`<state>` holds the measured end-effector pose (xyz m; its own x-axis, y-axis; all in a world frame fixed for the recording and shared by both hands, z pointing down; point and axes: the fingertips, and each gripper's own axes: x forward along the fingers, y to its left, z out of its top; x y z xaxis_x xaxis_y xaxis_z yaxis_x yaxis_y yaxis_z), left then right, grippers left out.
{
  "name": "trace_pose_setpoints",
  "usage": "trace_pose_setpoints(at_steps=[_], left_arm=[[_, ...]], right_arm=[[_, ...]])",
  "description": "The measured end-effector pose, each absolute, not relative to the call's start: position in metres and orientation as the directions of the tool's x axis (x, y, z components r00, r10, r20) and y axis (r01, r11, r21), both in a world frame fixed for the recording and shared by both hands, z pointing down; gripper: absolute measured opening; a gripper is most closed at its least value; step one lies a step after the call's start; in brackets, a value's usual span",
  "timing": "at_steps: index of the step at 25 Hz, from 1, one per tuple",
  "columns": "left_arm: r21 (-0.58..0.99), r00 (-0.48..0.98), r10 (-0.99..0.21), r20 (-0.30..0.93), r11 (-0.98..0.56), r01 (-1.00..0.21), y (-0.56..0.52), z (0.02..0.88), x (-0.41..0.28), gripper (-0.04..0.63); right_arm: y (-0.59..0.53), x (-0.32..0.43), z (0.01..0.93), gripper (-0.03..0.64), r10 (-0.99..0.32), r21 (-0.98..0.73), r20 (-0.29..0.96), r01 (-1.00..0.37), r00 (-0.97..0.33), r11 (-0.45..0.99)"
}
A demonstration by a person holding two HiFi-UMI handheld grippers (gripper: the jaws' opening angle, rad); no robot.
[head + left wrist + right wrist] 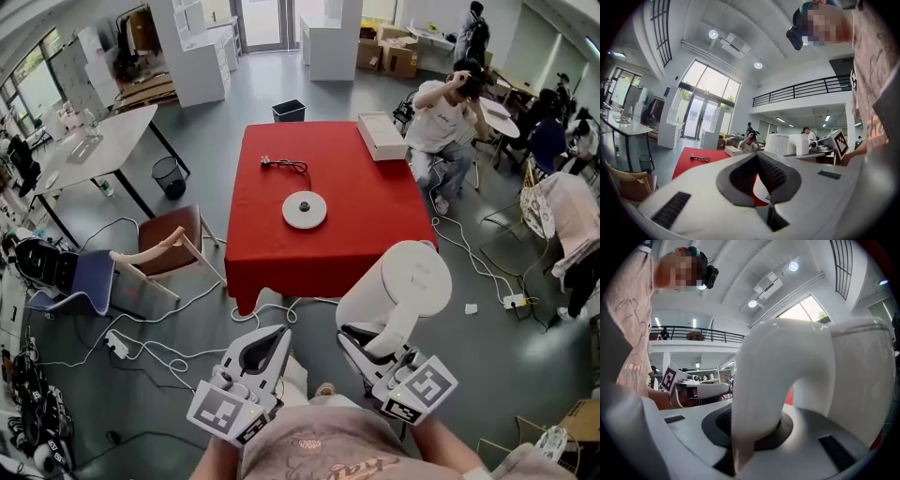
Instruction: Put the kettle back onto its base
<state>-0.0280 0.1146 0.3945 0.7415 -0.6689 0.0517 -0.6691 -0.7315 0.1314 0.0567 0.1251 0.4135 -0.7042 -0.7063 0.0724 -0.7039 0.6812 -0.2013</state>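
A round white kettle base (305,209) lies in the middle of the red table (375,220), with its black cord and plug (286,166) behind it. The white kettle (401,286) hangs in the air in front of the table's near right corner. My right gripper (364,343) is shut on its curved handle (757,394), and the kettle body (855,376) fills the right gripper view. My left gripper (270,342) is level beside it on the left, shut, with nothing between its jaws. The left gripper view shows the kettle (787,144) off to its right.
A flat white box (382,136) lies on the table's far right corner. A wooden chair (164,248) and a blue seat (84,281) stand left of the table, with cables and a power strip (117,345) on the floor. A person (445,117) sits to the right. A black bin (289,111) stands behind the table.
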Motion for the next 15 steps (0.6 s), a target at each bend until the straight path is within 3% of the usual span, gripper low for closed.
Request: trace_pose_setpoints(at_steps=[15], left_arm=[[0.162,0.751,-0.659,0.044,-0.737,-0.656,0.021,0.397,-0.046,0.002]], right_arm=[[0.039,0.036,0.413,0.055,-0.714,-0.179,0.085,-0.715,-0.695,0.675]])
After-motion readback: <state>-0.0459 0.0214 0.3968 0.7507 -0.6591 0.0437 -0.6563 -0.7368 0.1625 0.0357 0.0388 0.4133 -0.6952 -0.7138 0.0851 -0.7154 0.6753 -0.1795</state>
